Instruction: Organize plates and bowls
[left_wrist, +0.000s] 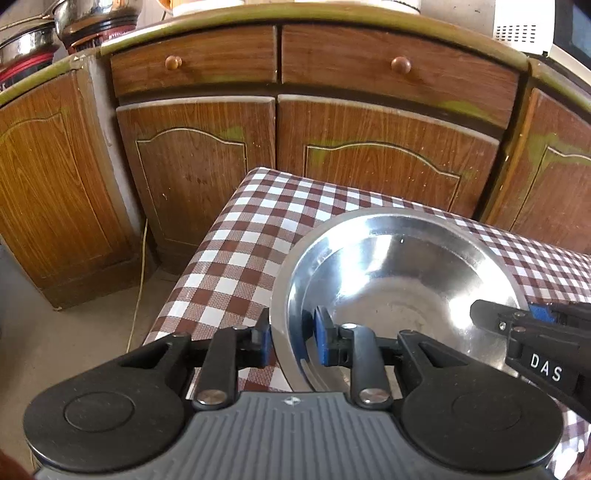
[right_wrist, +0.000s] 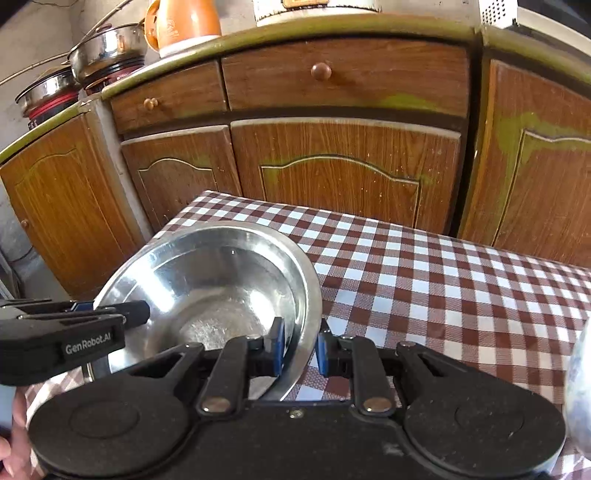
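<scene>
A large shiny steel bowl (left_wrist: 399, 280) stands on the red-and-white checked tablecloth (left_wrist: 236, 258). My left gripper (left_wrist: 291, 338) straddles the bowl's left rim, one blue pad outside, one inside, closed on the wall. In the right wrist view the same bowl (right_wrist: 221, 280) has its right rim between the pads of my right gripper (right_wrist: 300, 349), also closed on it. Each gripper shows in the other's view: the right one (left_wrist: 517, 321) at the bowl's right, the left one (right_wrist: 110, 314) at its left.
Wooden cabinet doors (left_wrist: 369, 158) and drawers stand just beyond the table's far edge. Steel pots (right_wrist: 107, 48) and an orange jug (right_wrist: 181, 22) sit on the counter. A white rounded object (right_wrist: 580, 387) sits at the far right edge. The table's left edge (left_wrist: 192, 266) drops to the floor.
</scene>
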